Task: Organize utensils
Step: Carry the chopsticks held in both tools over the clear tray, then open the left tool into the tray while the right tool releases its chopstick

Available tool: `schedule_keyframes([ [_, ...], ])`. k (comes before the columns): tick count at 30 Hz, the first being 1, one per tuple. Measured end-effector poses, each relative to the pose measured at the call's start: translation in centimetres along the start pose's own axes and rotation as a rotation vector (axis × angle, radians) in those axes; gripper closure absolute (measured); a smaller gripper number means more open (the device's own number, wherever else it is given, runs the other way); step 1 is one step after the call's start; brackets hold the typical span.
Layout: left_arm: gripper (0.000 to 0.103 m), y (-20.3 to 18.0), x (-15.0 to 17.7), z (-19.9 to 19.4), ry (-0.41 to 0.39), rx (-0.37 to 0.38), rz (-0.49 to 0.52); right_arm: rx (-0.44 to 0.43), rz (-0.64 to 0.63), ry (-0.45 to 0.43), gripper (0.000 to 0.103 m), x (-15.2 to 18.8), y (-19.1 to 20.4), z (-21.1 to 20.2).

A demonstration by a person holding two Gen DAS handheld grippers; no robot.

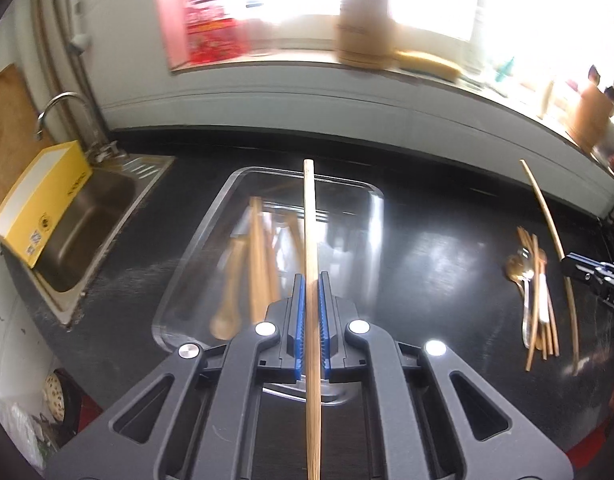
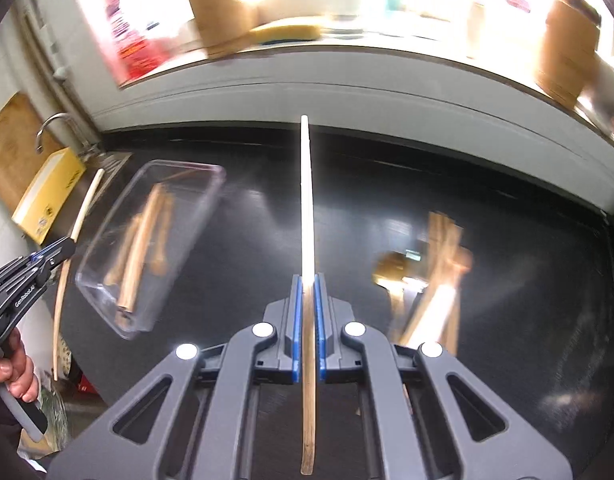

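Two chopsticks [image 1: 310, 240] gripped, clear tray [image 1: 211, 216] below, utensil pile [image 1: 537, 296] aside

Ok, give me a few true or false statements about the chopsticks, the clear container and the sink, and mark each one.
1. The left gripper has its jaws closed on a long wooden chopstick. True.
2. The right gripper is empty. False: it too holds a wooden chopstick.
3. The clear rectangular plastic container already holds wooden utensils. True.
4. The container sits inside the steel sink. False: it rests on the black countertop beside the sink.
5. A loose pile of chopsticks and spoons lies on the countertop. True.
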State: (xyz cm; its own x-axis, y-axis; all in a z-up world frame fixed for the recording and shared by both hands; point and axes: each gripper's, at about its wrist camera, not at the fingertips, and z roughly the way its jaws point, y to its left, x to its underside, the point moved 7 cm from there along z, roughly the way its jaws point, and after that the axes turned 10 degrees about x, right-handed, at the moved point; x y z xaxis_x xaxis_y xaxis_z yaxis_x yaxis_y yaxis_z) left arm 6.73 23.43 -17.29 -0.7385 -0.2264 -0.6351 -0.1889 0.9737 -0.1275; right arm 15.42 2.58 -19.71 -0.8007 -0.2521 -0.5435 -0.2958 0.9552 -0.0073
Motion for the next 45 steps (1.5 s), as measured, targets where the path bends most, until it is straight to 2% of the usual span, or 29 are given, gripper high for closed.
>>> schedule_keyframes([
  [9, 0.097, 7.9, -0.9, -0.6, -0.002, -0.053, -0.064, -0.136, -0.104, 0.002, 0.096, -3.8, 12.6, 1.5],
  [13, 0.097, 9.6, -1.4, -0.2, 0.002, -0.054, -0.077, -0.178, -0.136, 0.022, 0.096, -4.7, 16.6, 2.7],
  [17, 0.097, 10.3, -1.8, 1.2, 0.016, -0.041, -0.087, -0.208, -0.135, 0.058, 0.096, -5.2, 18.8, 4.2],
  [25, 0.097, 10.0, -2.2, 6.2, 0.076, 0.025, -0.140, -0.240, -0.082, 0.156, 0.096, -5.7, 19.6, 8.2],
  [32, 0.097, 10.5, -1.5, 10.6, 0.146, 0.023, -0.178, -0.258, -0.065, 0.234, 0.096, -5.3, 19.9, 11.8],
  [45, 0.097, 10.0, -1.2, 13.6, 0.215, 0.066, -0.174, -0.280, -0.029, 0.304, 0.096, -5.3, 19.8, 14.9],
])
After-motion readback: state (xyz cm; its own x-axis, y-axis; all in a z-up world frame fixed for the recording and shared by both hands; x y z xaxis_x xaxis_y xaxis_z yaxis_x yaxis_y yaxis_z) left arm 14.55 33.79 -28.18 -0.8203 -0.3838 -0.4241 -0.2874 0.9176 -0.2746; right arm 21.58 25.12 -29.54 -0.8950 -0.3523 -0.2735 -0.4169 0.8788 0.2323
